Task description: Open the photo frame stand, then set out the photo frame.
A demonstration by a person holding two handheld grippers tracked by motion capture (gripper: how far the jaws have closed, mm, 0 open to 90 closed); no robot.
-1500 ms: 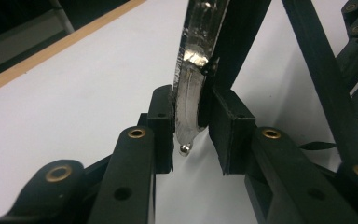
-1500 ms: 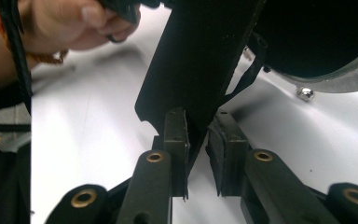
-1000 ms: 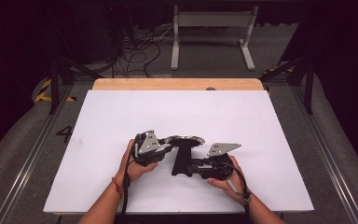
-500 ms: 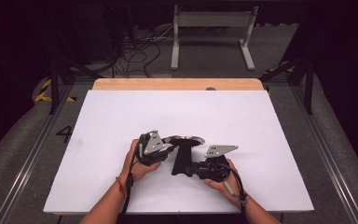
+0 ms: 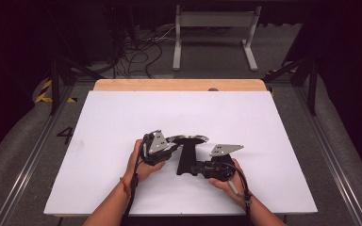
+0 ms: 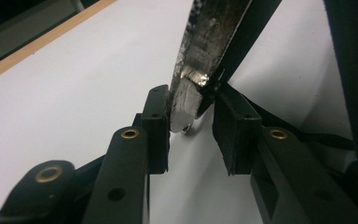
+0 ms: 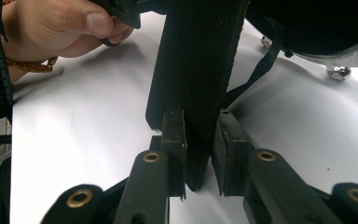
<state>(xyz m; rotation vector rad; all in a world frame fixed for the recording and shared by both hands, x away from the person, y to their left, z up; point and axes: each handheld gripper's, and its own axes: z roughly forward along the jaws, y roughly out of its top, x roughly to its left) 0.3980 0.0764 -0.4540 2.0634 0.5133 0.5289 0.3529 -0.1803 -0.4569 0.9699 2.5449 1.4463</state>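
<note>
We see left hand-held gripper (image 5: 168, 147) clamped on pan (image 5: 187, 139) rim; right hand-held gripper (image 5: 194, 167) just closed, clamped on pan handle (image 5: 185, 157); pan on white bench (image 5: 122, 117).

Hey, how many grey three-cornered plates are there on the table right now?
2. One grey plate sits atop the left claw, left of the black pan handle. The other plate sits atop the right claw, right of the handle.
</note>
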